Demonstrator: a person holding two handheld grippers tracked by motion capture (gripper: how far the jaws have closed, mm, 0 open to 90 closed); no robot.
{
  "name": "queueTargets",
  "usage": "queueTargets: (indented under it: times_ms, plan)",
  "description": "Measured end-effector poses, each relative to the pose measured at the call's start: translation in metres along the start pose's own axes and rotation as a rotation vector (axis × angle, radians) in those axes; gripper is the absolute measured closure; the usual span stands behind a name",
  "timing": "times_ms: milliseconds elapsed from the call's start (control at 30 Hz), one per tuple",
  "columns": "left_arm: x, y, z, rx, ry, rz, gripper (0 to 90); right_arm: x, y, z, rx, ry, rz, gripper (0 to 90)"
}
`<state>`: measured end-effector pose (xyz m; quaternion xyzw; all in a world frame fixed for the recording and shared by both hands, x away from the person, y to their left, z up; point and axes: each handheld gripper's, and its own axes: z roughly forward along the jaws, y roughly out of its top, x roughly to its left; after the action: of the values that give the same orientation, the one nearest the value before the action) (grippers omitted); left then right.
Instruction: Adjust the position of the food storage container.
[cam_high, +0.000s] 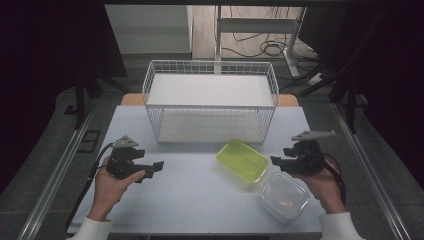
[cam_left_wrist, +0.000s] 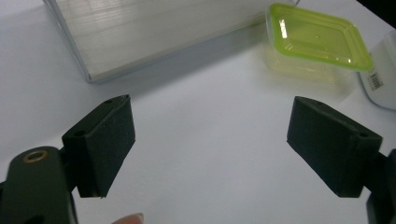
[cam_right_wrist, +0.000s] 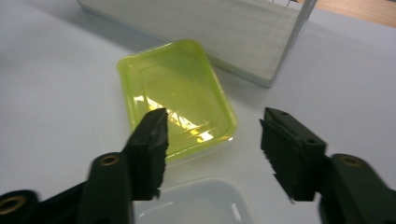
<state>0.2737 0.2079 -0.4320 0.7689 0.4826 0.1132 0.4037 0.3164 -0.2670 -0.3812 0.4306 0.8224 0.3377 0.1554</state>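
A yellow-green lidded container (cam_high: 242, 160) (cam_left_wrist: 318, 42) (cam_right_wrist: 175, 95) lies on the white table in front of a white wire basket (cam_high: 210, 100). A clear lidded container (cam_high: 283, 196) (cam_right_wrist: 196, 203) sits just to its right and nearer me. My left gripper (cam_high: 156, 167) (cam_left_wrist: 210, 149) is held open over bare table, well left of the green container, with nothing between its jaws. My right gripper (cam_high: 276, 161) (cam_right_wrist: 212, 144) is open too, hovering over the clear container and pointing at the green one's near right edge.
The wire basket has two white shelf boards (cam_left_wrist: 154, 32) (cam_right_wrist: 224, 23) and stands at the table's back. The white table (cam_high: 195, 190) has open surface between the two hands. A desk frame and cables (cam_high: 265, 45) lie on the floor beyond.
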Motion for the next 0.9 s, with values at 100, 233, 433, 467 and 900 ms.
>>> queueTargets:
  times_ms: [100, 233, 433, 467, 900]
  plan:
    - [-0.001, -0.001, 0.001, 0.009, 0.012, -0.002, 15.2, -0.008, 0.007, 0.007, 0.008, 0.021, 0.016, 54.0]
    - [-0.002, -0.002, -0.001, 0.013, 0.019, 0.0, 15.2, -0.013, 0.027, 0.032, 0.048, 0.039, 0.01, 62.7]
    - [0.0, -0.004, -0.002, 0.022, 0.027, 0.002, 15.0, -0.007, 0.046, 0.054, 0.083, 0.015, -0.038, 71.3]
    - [0.0, -0.005, -0.002, 0.019, 0.03, -0.001, 15.0, -0.007, 0.051, 0.062, 0.094, -0.001, -0.048, 77.0]
    - [0.001, -0.005, 0.0, 0.035, 0.042, -0.004, 15.1, -0.008, 0.059, 0.114, 0.166, -0.024, -0.097, 88.9]
